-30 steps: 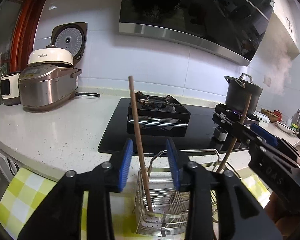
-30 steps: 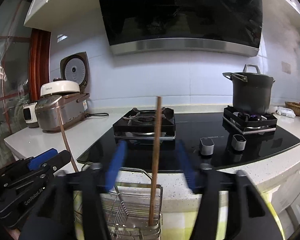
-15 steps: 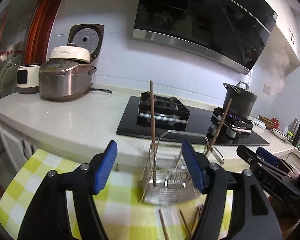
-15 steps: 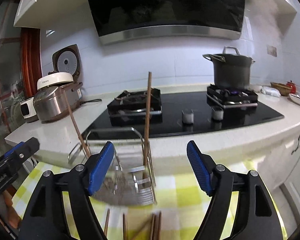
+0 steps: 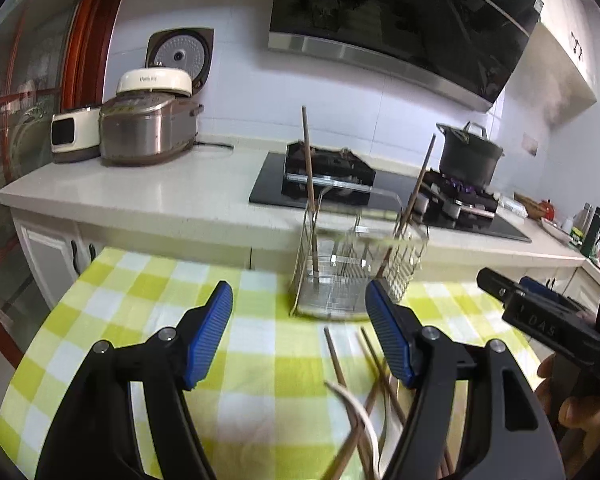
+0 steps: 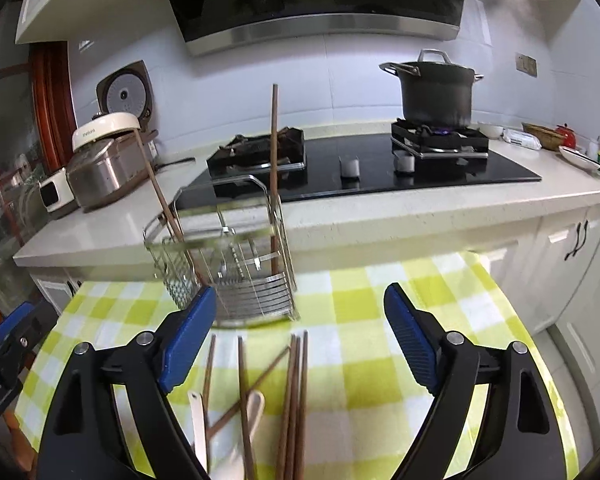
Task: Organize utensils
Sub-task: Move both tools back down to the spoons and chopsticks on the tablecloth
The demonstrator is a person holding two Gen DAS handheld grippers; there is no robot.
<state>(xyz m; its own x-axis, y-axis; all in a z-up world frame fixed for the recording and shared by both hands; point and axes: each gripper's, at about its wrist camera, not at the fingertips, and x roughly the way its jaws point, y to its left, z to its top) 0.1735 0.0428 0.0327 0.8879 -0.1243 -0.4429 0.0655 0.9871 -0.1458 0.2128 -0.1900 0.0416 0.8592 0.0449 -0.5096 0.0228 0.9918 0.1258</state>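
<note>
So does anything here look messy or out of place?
Yes: chopsticks and pale spoons lie scattered and crossing on the checked cloth, while the wire rack holds only two sticks, one upright, one leaning.

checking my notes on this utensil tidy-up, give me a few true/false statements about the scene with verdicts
1. Two chopsticks stand in the wire rack. True.
2. The left hand-held gripper clamps a chopstick. False: nothing is between its pads.
3. Loose chopsticks lie on the checked cloth. True.
4. The pot sits on the table. False: it sits on a lit burner.
5. The right hand-held gripper holds a spoon. False: its jaws are opening, empty.
</note>
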